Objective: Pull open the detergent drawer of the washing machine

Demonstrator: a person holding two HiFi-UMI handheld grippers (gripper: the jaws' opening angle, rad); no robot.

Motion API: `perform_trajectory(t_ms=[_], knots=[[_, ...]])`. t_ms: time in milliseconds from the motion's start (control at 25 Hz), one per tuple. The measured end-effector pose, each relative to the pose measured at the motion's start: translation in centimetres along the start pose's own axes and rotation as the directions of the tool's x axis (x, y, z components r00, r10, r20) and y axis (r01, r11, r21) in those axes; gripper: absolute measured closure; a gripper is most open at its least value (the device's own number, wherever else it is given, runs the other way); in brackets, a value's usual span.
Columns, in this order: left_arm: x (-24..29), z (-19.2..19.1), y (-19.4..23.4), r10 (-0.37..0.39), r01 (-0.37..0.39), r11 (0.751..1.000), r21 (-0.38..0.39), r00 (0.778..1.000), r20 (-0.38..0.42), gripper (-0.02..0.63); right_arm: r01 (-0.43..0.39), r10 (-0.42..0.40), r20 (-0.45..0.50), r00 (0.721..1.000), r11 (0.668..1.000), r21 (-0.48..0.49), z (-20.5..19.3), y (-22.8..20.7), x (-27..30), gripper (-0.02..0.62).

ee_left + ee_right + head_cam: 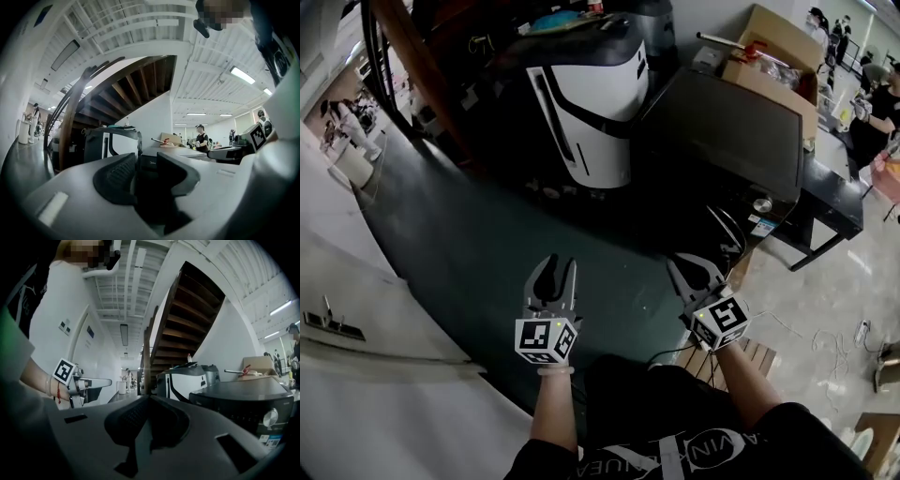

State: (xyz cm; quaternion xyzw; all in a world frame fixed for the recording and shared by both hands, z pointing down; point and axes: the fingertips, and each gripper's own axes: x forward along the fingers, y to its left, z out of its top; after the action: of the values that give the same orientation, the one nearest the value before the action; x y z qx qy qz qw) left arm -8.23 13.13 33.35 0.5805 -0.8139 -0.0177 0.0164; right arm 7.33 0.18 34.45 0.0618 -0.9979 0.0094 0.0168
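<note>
A dark front-loading machine (722,141) with a round knob (762,204) stands at the upper right of the head view; I cannot make out its detergent drawer. My left gripper (555,264) hovers over the dark floor, well short of the machine, open with nothing between its fingers. In the left gripper view that gripper (146,159) frames the dark machine (149,165) far ahead. My right gripper (680,262) is held beside it, nearer the machine, and is shut on nothing. In the right gripper view its pads (147,399) meet, and the machine (243,401) sits to the right.
A white and black appliance (591,103) stands left of the dark machine, under a wooden staircase (187,310). Cardboard boxes (778,47) lie behind it. A white cabinet (356,319) fills the lower left. Cables (834,347) trail on the pale floor at the right. People stand in the background.
</note>
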Motion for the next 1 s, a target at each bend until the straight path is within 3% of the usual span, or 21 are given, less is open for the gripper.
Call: perform_trajectory(t_ms=[280, 480, 760, 1000], knots=[[7.0, -1.0, -1.7, -0.132, 0.131, 0.991, -0.012, 0.991, -0.030, 0.476, 0.122, -0.122, -0.020, 0.992, 0.993, 0.003, -0.8, -3.6, 0.7, 0.583], [13.3, -1.9, -1.2, -0.219, 0.219, 0.976, -0.007, 0.975, -0.028, 0.476, 0.264, -0.264, -0.010, 0.964, 0.964, -0.007, -1.0, -7.1, 2.6, 0.583], [20.2, -1.4, 0.4, -0.359, 0.359, 0.933, 0.002, 0.932, -0.056, 0.476, 0.400, -0.400, -0.002, 0.917, 0.917, 0.007, -0.4, -10.0, 6.1, 0.583], [24.2, -2.8, 1.3, -0.450, 0.449, 0.893, -0.034, 0.888, -0.090, 0.476, 0.462, -0.461, -0.027, 0.887, 0.886, 0.043, -1.9, -11.0, 9.2, 0.583]])
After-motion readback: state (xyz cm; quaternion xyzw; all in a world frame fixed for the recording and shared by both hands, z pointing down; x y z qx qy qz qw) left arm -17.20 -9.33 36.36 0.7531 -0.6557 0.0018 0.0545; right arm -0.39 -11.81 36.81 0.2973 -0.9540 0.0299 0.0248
